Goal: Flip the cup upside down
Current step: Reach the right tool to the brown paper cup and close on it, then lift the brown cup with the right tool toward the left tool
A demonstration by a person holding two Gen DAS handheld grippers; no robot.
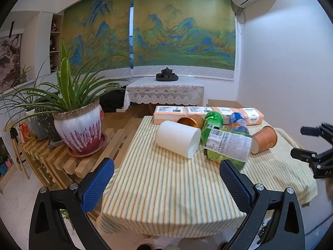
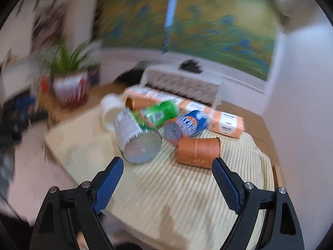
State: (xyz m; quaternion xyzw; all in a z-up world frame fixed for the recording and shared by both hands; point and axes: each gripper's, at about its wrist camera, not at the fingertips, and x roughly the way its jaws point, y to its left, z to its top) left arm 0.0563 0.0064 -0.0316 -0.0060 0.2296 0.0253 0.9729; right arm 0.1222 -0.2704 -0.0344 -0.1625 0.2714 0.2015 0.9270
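A white cup (image 1: 178, 138) lies on its side on the striped tablecloth (image 1: 166, 187), mouth toward the front right. An orange paper cup (image 1: 265, 139) lies on its side at the right; it also shows in the right wrist view (image 2: 197, 150). A second orange cup (image 1: 190, 120) lies behind. My left gripper (image 1: 166, 179) is open and empty, short of the white cup. My right gripper (image 2: 167, 176) is open and empty, just short of the orange cup; it also shows in the left wrist view (image 1: 308, 143). The right wrist view is blurred.
A labelled green can (image 1: 228, 145), a green bottle (image 1: 212, 124) and a blue-orange can (image 1: 238, 121) lie among the cups. Tissue packs (image 1: 208, 112) line the table's far edge. A potted plant (image 1: 79, 129) stands on a slatted bench at left.
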